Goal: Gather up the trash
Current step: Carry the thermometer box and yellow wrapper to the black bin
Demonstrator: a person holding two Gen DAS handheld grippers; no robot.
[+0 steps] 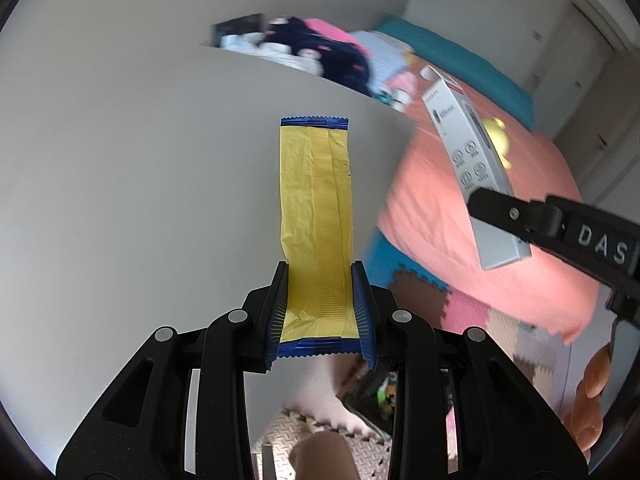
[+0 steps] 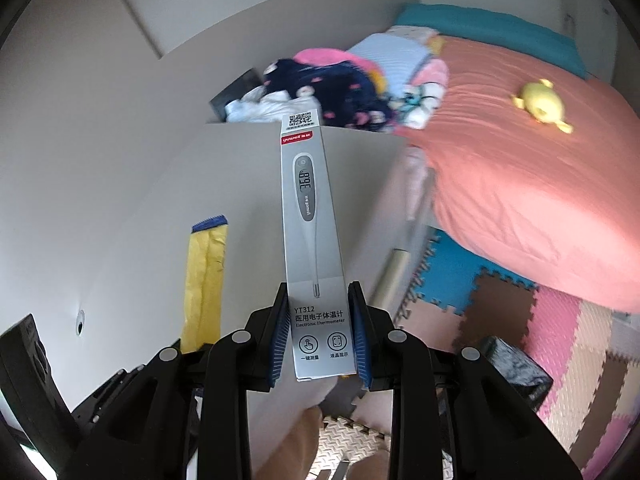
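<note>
My left gripper (image 1: 320, 276) is shut on a long yellow wrapper (image 1: 316, 200) with blue crimped ends, held up over a white tabletop (image 1: 140, 160). My right gripper (image 2: 318, 294) is shut on a grey thermometer box (image 2: 312, 220), which sticks straight out from the blue pads. In the left wrist view the same box (image 1: 466, 156) hangs at the right, pinched by the right gripper's black finger (image 1: 512, 216). The right wrist view shows the yellow wrapper (image 2: 204, 280) at the lower left, above the black body of the left gripper.
A bed with a coral sheet (image 2: 520, 184) and a yellow plush toy (image 2: 540, 104) fills the right. Piled clothes (image 2: 328, 92) lie beyond the table's far edge. Coloured foam mats (image 2: 560, 340) cover the floor, with a black object (image 2: 516, 368) on them. A person's hand (image 1: 592, 400) grips the right tool.
</note>
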